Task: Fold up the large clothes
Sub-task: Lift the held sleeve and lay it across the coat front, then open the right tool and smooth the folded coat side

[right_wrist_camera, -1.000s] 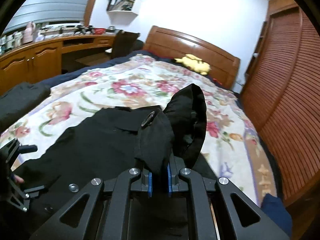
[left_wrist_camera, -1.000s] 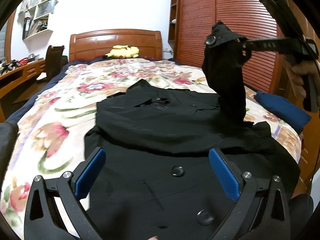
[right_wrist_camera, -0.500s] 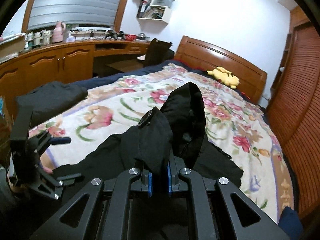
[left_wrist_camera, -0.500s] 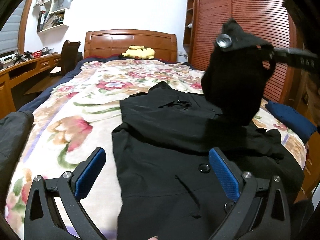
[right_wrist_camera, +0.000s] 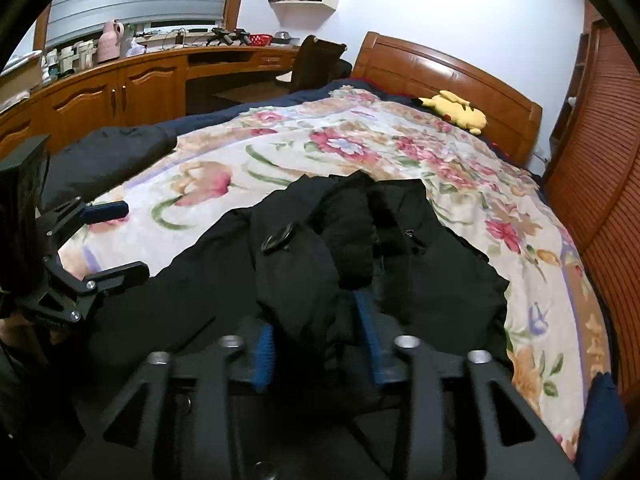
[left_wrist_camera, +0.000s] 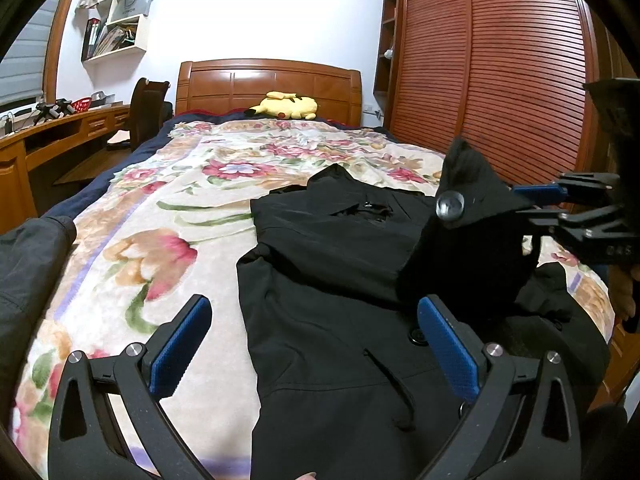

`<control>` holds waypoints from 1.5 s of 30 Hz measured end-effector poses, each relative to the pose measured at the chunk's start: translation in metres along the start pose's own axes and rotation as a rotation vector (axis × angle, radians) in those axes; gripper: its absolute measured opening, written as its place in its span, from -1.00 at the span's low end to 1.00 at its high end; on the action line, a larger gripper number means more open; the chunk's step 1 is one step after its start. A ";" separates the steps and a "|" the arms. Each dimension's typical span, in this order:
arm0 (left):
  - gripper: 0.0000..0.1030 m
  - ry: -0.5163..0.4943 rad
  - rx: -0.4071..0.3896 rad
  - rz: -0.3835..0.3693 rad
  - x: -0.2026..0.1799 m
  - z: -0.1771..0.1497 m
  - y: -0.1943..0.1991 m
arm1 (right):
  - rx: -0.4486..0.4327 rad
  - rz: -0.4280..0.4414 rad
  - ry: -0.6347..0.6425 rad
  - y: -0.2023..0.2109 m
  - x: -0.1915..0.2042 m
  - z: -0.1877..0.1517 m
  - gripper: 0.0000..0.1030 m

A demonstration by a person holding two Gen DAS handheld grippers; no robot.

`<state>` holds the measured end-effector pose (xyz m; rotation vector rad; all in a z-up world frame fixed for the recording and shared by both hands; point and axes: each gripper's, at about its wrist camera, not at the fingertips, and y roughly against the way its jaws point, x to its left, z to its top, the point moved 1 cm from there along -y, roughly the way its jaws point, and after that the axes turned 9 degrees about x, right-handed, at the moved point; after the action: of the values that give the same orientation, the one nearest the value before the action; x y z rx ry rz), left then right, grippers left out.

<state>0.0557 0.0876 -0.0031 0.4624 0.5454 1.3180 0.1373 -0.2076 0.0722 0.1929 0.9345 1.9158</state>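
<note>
A black coat (left_wrist_camera: pixel 340 264) with large round buttons lies spread on the floral bed cover (left_wrist_camera: pixel 160 208). My left gripper (left_wrist_camera: pixel 316 344) is open and empty, low over the coat's left edge. My right gripper (right_wrist_camera: pixel 316 344) has its jaws partly open, with a bunched sleeve (right_wrist_camera: pixel 304 248) of the coat between the blue pads. In the left wrist view the right gripper (left_wrist_camera: pixel 532 204) comes in from the right, the sleeve (left_wrist_camera: pixel 472 240) draped down onto the coat's body. The left gripper also shows in the right wrist view (right_wrist_camera: pixel 108 240) at the left.
A yellow plush toy (left_wrist_camera: pixel 286 105) lies by the wooden headboard (left_wrist_camera: pixel 268 80). A dark garment (left_wrist_camera: pixel 28 264) lies at the bed's left edge. A wooden slatted wardrobe (left_wrist_camera: pixel 500 72) stands on the right, a desk and chair (left_wrist_camera: pixel 148 108) on the left. A blue item (right_wrist_camera: pixel 604 412) lies at the bed's right edge.
My right gripper has lowered the sleeve onto the coat's body and its jaws have opened from tightly shut. My left gripper has shifted left, toward the coat's left edge.
</note>
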 end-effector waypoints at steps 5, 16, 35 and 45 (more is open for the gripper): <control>1.00 0.007 -0.010 0.005 0.001 0.000 0.002 | -0.046 0.033 -0.022 0.012 -0.002 -0.006 0.22; 1.00 0.027 -0.030 0.015 0.011 -0.001 0.013 | -0.104 0.052 -0.059 0.021 0.001 -0.040 0.47; 1.00 0.033 -0.056 -0.007 0.013 -0.003 0.018 | 0.108 -0.075 -0.287 -0.066 -0.056 -0.104 0.47; 1.00 -0.041 -0.068 -0.046 -0.034 0.002 0.024 | 0.136 -0.061 -0.337 -0.115 -0.052 -0.110 0.47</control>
<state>0.0328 0.0585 0.0168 0.4181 0.4731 1.2764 0.1906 -0.2798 -0.0697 0.5435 0.8310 1.6967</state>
